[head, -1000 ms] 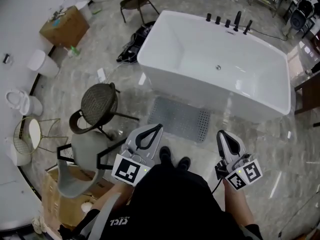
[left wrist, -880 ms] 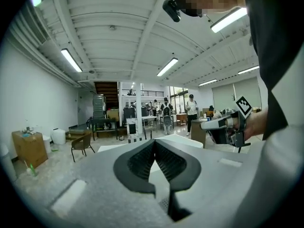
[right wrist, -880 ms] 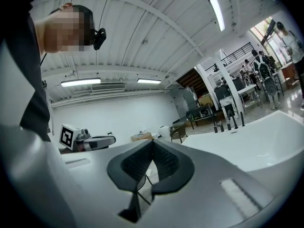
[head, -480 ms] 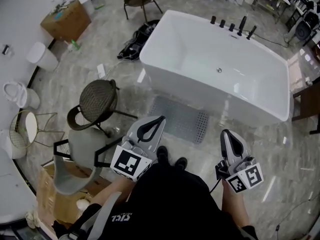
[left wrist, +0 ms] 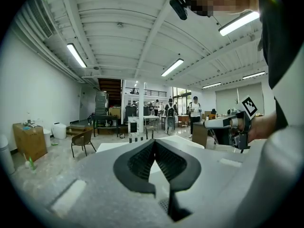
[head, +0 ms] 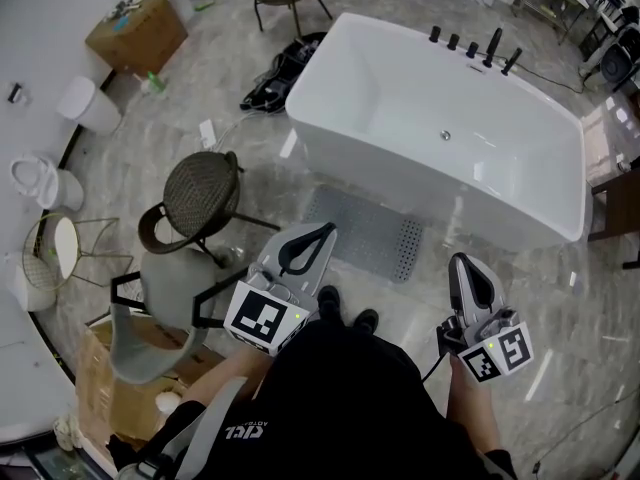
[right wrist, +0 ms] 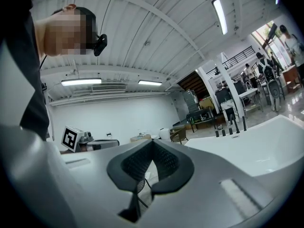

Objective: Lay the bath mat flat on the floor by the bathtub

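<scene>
Grey mat (head: 365, 233) lies flat on the marble floor (head: 250, 158), just beside the long wall of the white tub (head: 430, 98). Its long side runs along the tub. It cannot be seen whether its far edge touches the tub base. The mat has a pattern of small holes and no fold is visible on it.

The person stands at the near edge of the mat, with the black shoes (head: 345, 313) just beside it. The left gripper (head: 322, 233) is held in front of the body, and in the head view its tip is over the near left corner of the mat. In the left gripper view, the left gripper (left wrist: 155, 144) has its jaws closed, the tips meet and nothing is between them. The right gripper (head: 460, 261) is held on the other side of the body, apart from the mat. In the right gripper view, the right gripper (right wrist: 153, 142) also has the jaws together at the tips and is empty.

Black taps (head: 470, 46) stand on the far rim of the tub. A chair (head: 200, 196) with a round woven seat stands left of the mat, and a cardboard box (head: 135, 33) is further away on the floor.
</scene>
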{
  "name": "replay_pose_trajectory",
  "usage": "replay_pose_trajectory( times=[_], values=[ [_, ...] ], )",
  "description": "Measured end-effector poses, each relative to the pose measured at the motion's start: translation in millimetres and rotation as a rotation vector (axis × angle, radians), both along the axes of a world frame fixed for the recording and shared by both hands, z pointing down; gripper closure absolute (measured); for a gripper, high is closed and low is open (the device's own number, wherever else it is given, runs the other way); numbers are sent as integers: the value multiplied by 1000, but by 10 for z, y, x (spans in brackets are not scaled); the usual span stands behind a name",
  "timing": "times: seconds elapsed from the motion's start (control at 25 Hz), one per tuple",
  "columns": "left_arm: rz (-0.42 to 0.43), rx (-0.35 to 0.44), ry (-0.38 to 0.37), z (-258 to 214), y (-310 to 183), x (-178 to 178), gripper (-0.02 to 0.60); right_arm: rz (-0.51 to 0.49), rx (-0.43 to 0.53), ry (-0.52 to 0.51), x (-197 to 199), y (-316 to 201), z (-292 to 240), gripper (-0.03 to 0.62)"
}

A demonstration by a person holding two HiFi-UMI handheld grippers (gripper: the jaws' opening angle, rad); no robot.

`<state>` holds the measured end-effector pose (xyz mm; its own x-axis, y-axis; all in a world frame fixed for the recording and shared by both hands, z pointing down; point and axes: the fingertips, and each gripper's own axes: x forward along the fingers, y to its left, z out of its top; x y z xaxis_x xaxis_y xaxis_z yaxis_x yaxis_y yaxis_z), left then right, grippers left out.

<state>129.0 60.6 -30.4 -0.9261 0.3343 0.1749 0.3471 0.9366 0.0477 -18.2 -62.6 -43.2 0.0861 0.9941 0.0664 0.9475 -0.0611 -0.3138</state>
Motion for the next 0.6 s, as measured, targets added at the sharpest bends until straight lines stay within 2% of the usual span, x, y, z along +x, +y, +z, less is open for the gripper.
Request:
replay_pose_trajectory(
  times=[0.6],
  values=[
    [-1, 35, -24, 60, 59, 88, 575, -11, 16, -2, 99, 67, 75, 595]
  ],
)
